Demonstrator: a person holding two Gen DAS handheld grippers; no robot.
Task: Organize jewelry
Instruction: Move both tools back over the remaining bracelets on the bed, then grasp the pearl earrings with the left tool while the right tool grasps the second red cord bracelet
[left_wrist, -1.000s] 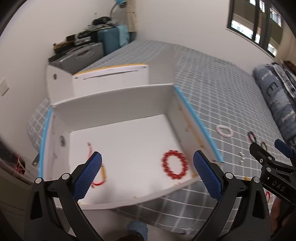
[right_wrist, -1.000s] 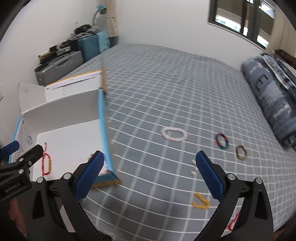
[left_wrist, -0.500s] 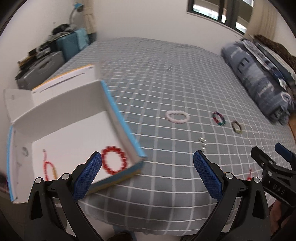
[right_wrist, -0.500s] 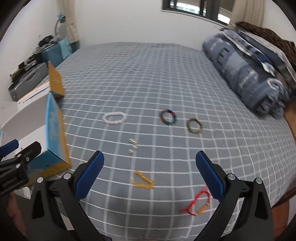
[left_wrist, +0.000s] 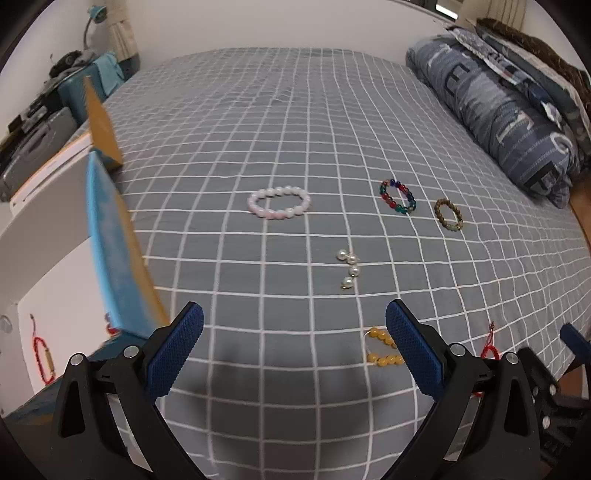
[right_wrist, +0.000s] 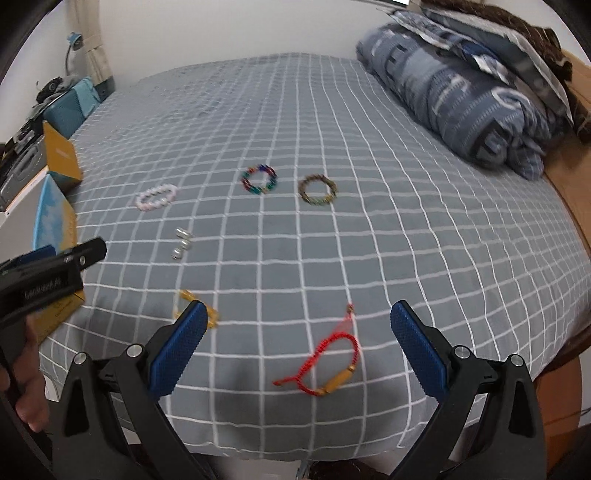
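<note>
Right gripper (right_wrist: 295, 341) spread wide, empty, above red cord bracelet (right_wrist: 327, 363) at lower centre of frame; long axis lower left to upper right. Left gripper (left_wrist: 294, 345) wide, farther off.

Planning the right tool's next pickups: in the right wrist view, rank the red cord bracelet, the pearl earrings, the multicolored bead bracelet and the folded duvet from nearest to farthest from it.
1. Red cord bracelet: just ahead of the open right tool, between its fingers.
2. Pearl earrings: farther out, to the left.
3. Multicolored bead bracelet: mid-bed, slightly left of centre.
4. Folded duvet: far right, at the bed's far side.
</note>
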